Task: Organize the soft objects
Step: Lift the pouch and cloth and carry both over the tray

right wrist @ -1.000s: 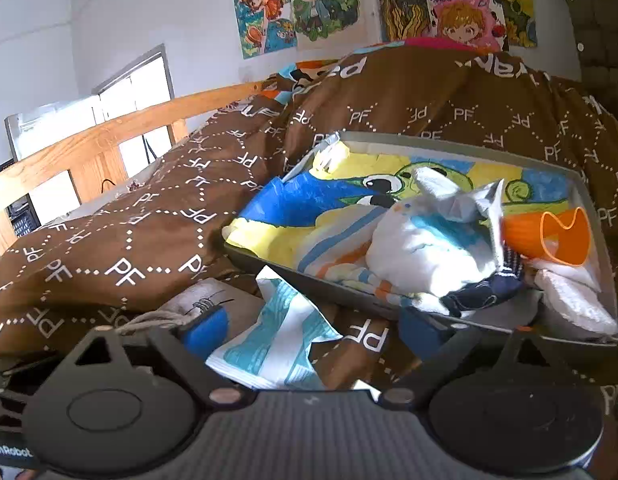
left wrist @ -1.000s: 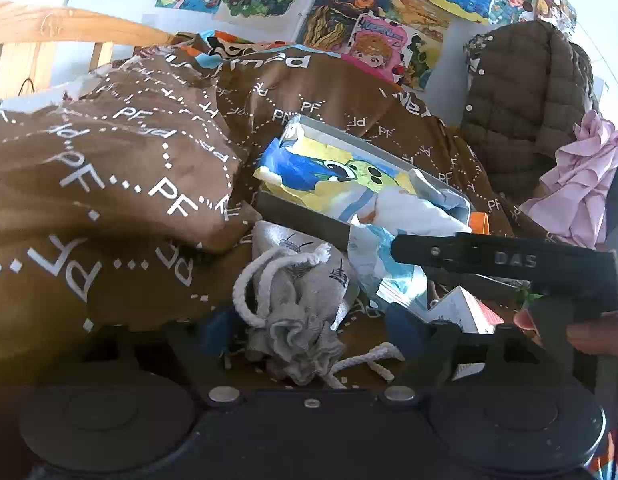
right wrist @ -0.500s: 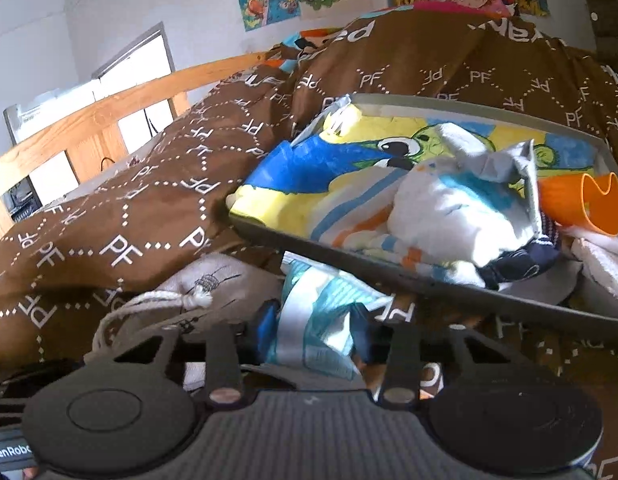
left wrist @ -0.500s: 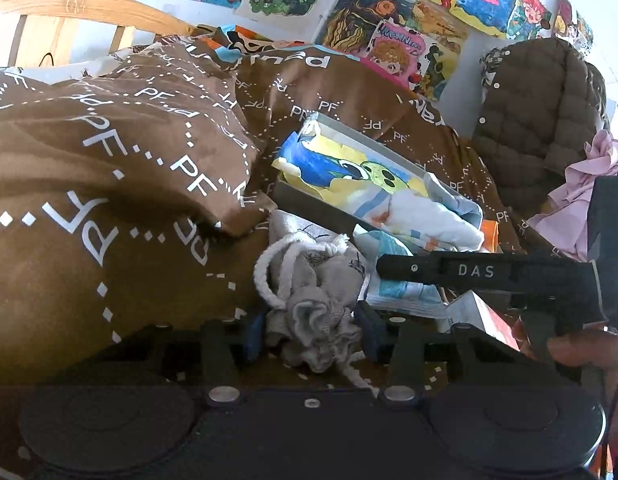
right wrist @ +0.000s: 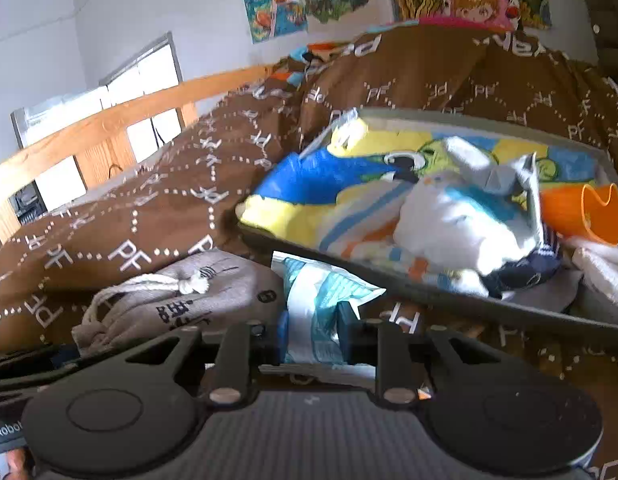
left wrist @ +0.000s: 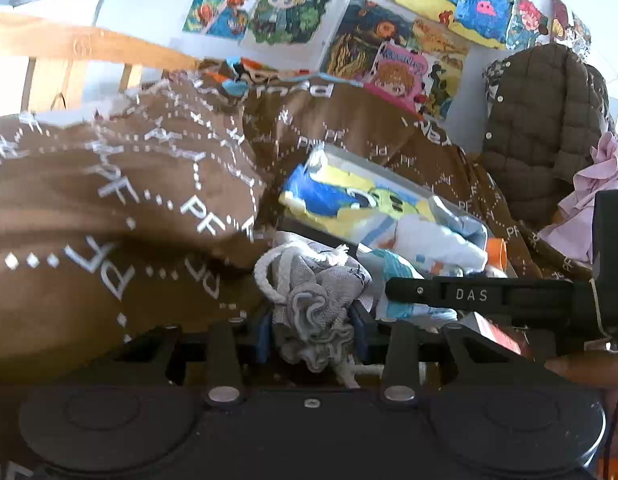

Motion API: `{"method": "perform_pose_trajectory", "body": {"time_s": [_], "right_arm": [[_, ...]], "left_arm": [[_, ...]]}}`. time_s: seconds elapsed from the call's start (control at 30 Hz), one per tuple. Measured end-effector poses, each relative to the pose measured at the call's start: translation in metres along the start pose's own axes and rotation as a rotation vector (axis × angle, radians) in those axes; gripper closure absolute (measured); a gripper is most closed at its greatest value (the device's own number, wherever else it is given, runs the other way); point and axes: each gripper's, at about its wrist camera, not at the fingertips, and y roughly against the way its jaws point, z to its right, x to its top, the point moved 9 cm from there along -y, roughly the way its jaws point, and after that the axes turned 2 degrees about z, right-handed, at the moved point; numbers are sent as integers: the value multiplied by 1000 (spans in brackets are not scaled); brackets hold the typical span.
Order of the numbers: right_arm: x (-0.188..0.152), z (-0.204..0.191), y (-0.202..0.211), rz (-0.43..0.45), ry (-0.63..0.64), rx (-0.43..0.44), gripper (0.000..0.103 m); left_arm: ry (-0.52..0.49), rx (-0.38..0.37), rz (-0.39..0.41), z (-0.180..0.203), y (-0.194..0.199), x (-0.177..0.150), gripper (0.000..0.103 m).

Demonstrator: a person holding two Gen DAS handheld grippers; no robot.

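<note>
A grey drawstring bag [left wrist: 317,292] with a white cord lies on the brown quilt just in front of a grey tray [left wrist: 373,164]. My left gripper [left wrist: 312,334] is closing, and its blue pads press on the bag's bunched neck. Right beside the bag [right wrist: 213,292] lies a teal-and-white soft packet [right wrist: 321,292]. My right gripper [right wrist: 314,332] is closing on it, with the packet squeezed between the pads. The tray [right wrist: 429,296] holds a blue-and-yellow cartoon cloth [right wrist: 329,184] and a white striped cloth [right wrist: 449,224].
An orange cup [right wrist: 581,216] lies at the tray's right end. The brown quilt [left wrist: 109,200] rises high on the left, with a wooden bed rail [right wrist: 109,124] behind it. A padded brown jacket [left wrist: 541,128] and a pink cloth [left wrist: 589,200] sit at the right.
Both pairs of jaws have come in from wide apart. The left now pinches the bag's neck, and the right now pinches the teal-and-white packet.
</note>
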Motion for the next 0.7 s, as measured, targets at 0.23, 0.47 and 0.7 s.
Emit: {"method": "perform_pose_trajectory", "body": {"time_s": [0.23, 0.47, 0.7], "right_arm": [[17, -5, 17, 79, 17, 17, 76], [51, 9, 49, 198, -9, 2, 76], [63, 33, 53, 243, -64, -33, 76]], "left_arm": [[-10, 4, 61, 11, 13, 31, 63], [-28, -1, 125, 29, 14, 78, 63], [-81, -43, 201, 58, -18, 128, 63]]}}
